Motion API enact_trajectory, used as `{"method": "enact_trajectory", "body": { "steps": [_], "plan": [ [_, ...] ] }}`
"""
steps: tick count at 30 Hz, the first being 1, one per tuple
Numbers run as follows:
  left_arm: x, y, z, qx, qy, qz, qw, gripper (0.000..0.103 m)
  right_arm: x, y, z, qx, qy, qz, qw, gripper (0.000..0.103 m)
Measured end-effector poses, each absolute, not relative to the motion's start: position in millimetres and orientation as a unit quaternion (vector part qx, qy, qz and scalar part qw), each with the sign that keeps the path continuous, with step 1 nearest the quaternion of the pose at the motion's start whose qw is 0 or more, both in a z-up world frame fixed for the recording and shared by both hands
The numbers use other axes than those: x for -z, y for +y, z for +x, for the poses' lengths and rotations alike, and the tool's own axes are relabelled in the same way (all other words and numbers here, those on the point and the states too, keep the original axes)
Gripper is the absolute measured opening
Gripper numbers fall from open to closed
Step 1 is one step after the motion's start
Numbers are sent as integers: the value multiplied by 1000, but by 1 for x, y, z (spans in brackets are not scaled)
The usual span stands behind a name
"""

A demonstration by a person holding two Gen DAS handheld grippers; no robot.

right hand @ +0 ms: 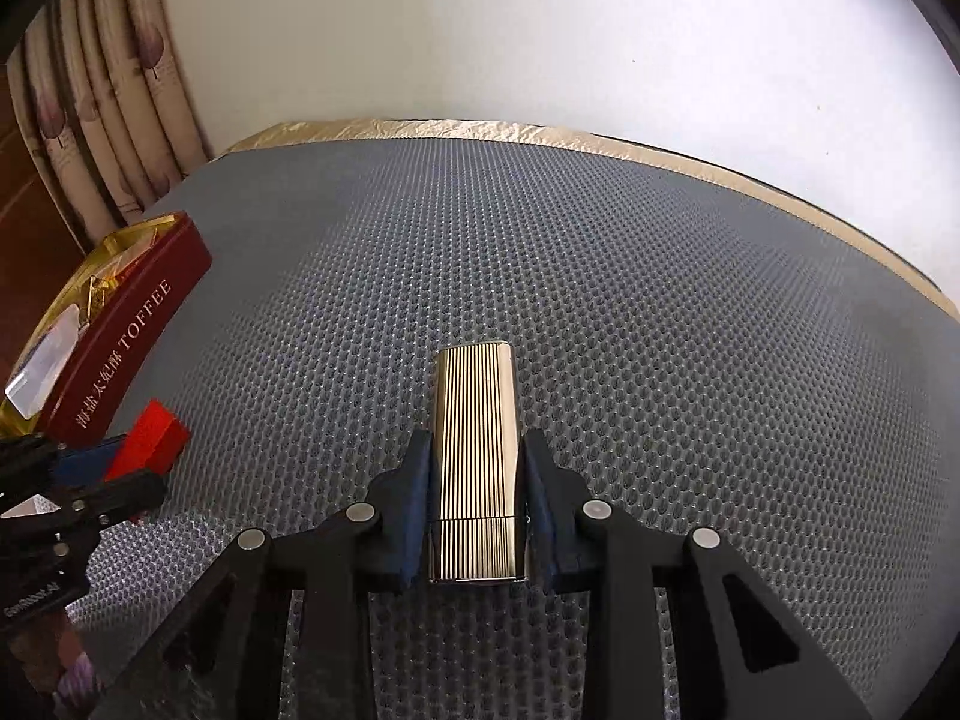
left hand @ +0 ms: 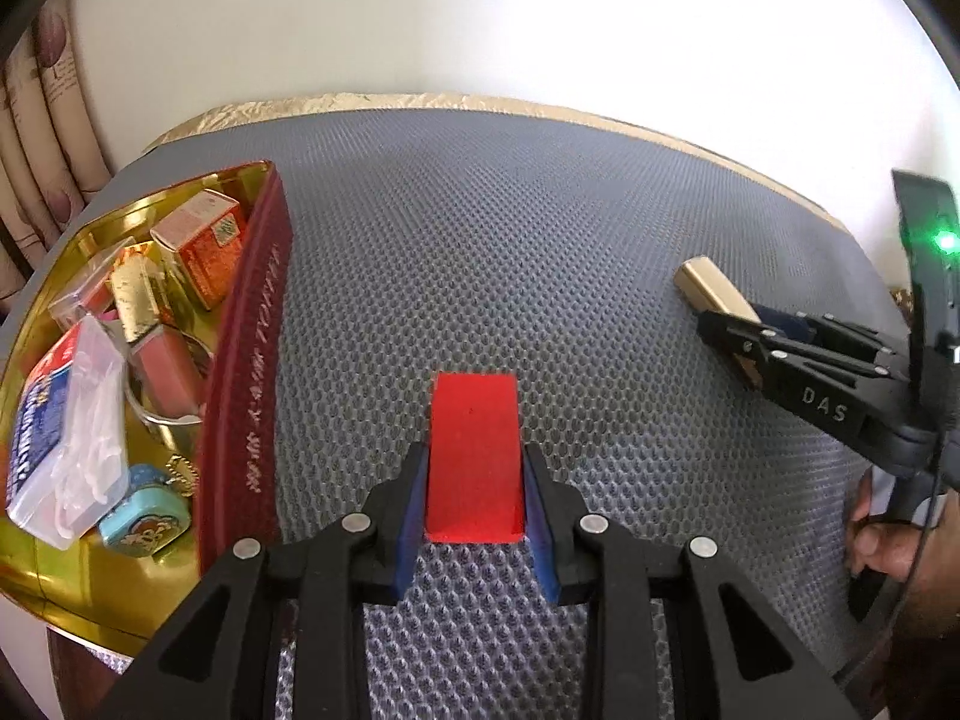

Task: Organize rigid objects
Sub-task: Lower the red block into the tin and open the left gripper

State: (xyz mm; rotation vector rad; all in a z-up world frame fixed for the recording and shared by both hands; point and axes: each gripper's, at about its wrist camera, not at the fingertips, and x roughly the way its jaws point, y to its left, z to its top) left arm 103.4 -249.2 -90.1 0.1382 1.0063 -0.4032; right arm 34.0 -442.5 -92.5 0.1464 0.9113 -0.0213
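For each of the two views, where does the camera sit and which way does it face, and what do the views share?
Left wrist: sits on the left hand-held gripper, looks forward over the grey mat at the clamped red block; toffee tin at left, right hand-held gripper and a hand at right.
Right wrist: sits on the right hand-held gripper, faces the wall, looks at the clamped ribbed gold case; left hand-held gripper at left.
Shared: mat, tin, block, case, both grippers.

A plain white wall is standing behind the grey mesh-covered table; patterned beige curtains are hanging at left.
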Motion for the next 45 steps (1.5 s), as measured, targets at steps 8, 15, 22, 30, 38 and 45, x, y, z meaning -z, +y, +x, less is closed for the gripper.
{"method": "enact_trajectory", "body": {
  "steps": [8, 15, 22, 30, 38, 45],
  "plan": [
    [46, -220, 77, 184, 435, 54, 880, 30, 93, -436, 40, 17, 441, 61, 895, 27],
    [22, -146, 83, 136, 423, 15, 896, 30, 95, -428, 45, 27, 443, 47, 895, 27],
    [27, -114, 101, 135, 451, -28, 882, 30, 95, -425, 45, 36, 445, 36, 894, 27],
    [37, -144, 135, 139, 449, 23, 883, 30, 95, -428, 46, 34, 445, 41, 894, 29],
    [53, -136, 154, 126, 479, 10, 868, 32, 95, -431, 47, 28, 444, 48, 895, 31],
    [45, -119, 129, 112, 469, 21, 876, 32, 94, -431, 45, 28, 443, 48, 895, 31]
  ]
}}
